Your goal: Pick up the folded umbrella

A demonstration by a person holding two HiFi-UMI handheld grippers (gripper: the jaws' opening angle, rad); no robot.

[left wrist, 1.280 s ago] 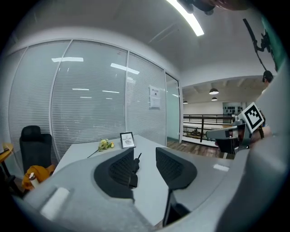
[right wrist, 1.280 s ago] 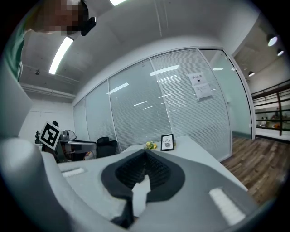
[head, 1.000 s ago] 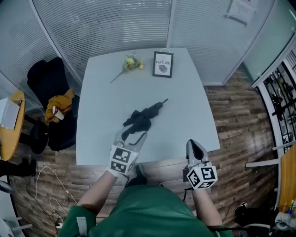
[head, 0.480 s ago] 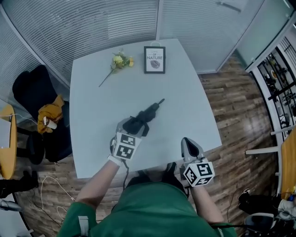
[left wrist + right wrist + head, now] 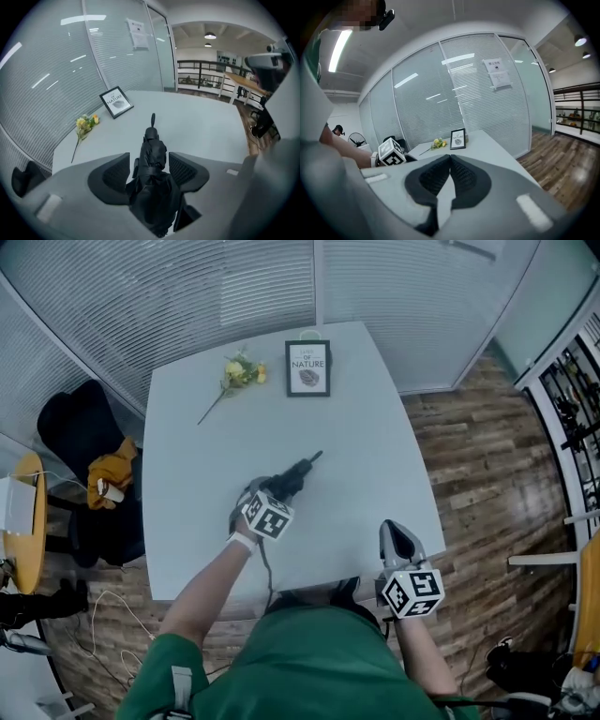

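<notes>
Now your left tongs (image 5: 149, 164) straddle the folded black umbrella (image 5: 300, 470) lying on the pale desk (image 5: 356, 427), jaws apart, just opened wider and not pressing it, while your right tongs (image 5: 450, 158) hover closed and empty at the desk's near edge.

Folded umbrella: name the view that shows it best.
Left gripper view: the folded umbrella lies large between the left tool's jaws, which have just been opening. Head view shows it small, half covered; right gripper view, nothing.
</notes>
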